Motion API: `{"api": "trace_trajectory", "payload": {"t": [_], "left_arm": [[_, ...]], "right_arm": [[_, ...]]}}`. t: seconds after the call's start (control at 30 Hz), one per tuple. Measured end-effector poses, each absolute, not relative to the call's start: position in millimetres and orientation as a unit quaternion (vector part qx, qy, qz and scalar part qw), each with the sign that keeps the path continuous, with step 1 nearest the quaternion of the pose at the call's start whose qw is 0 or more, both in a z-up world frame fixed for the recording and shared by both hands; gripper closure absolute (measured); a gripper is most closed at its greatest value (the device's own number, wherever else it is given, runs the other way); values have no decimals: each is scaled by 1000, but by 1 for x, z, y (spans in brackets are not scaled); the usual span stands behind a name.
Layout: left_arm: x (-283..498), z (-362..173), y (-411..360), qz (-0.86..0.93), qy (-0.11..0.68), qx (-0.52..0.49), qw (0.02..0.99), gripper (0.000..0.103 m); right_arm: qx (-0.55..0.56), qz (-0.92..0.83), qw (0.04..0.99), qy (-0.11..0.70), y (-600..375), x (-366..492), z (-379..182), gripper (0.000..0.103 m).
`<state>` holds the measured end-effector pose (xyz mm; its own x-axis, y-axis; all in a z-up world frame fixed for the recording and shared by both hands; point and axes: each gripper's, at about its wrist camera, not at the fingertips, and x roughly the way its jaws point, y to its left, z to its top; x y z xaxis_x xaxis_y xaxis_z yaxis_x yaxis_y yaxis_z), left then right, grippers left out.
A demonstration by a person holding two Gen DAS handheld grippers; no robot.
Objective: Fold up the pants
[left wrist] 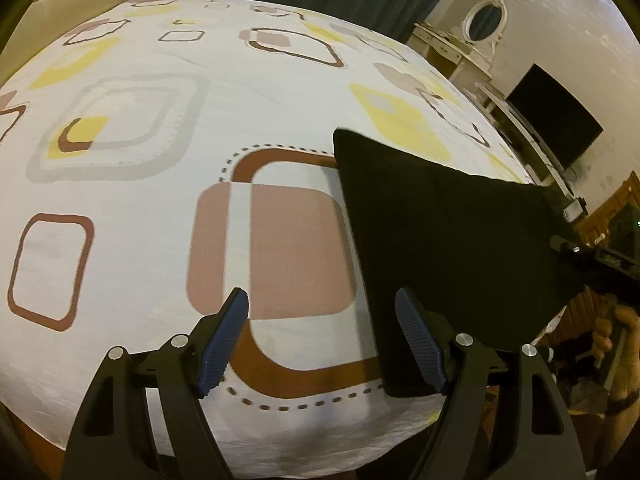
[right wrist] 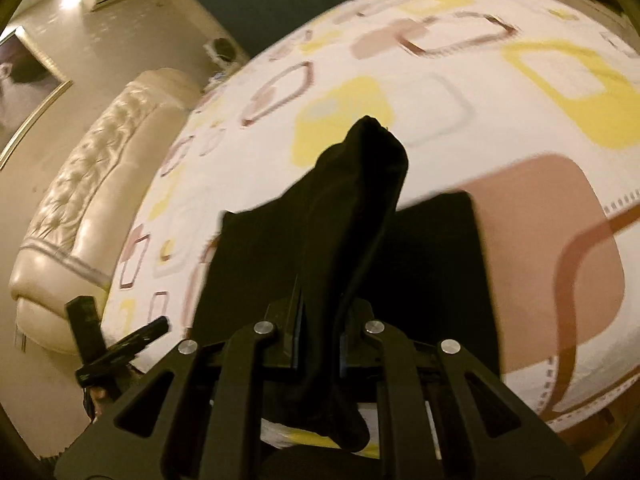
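Observation:
The black pants (left wrist: 444, 236) lie partly folded on the patterned bedsheet (left wrist: 160, 184), to the right in the left wrist view. My left gripper (left wrist: 322, 340) is open and empty just above the sheet, its right finger at the pants' near left edge. My right gripper (right wrist: 318, 344) is shut on a bunched fold of the black pants (right wrist: 352, 216), which rises between its fingers. The rest of the cloth lies flat beneath it. The other gripper's tool (right wrist: 108, 344) shows at lower left in the right wrist view.
A cream tufted headboard (right wrist: 76, 216) runs along the bed's far side. A dresser with an oval mirror (left wrist: 486, 24) and a dark screen (left wrist: 556, 120) stand past the bed's right edge. The bed's near edge (left wrist: 280, 452) lies just under my left gripper.

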<state>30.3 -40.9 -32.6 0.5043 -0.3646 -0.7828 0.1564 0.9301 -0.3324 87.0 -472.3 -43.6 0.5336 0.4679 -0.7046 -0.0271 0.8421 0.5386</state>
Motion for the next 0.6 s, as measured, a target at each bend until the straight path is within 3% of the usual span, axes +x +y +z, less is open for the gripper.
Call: {"api": "trace_trajectory", "payload": {"t": [0.23,0.6], "left_arm": [[33,-42,-57,-155,483,-103,855,28],[34,-51,-68,-156,494,-101,849,28]], "right_arm": [[270,118,824,484,-498,92,-90,91],[356,157,787,479,-525,98,-118,91]]}}
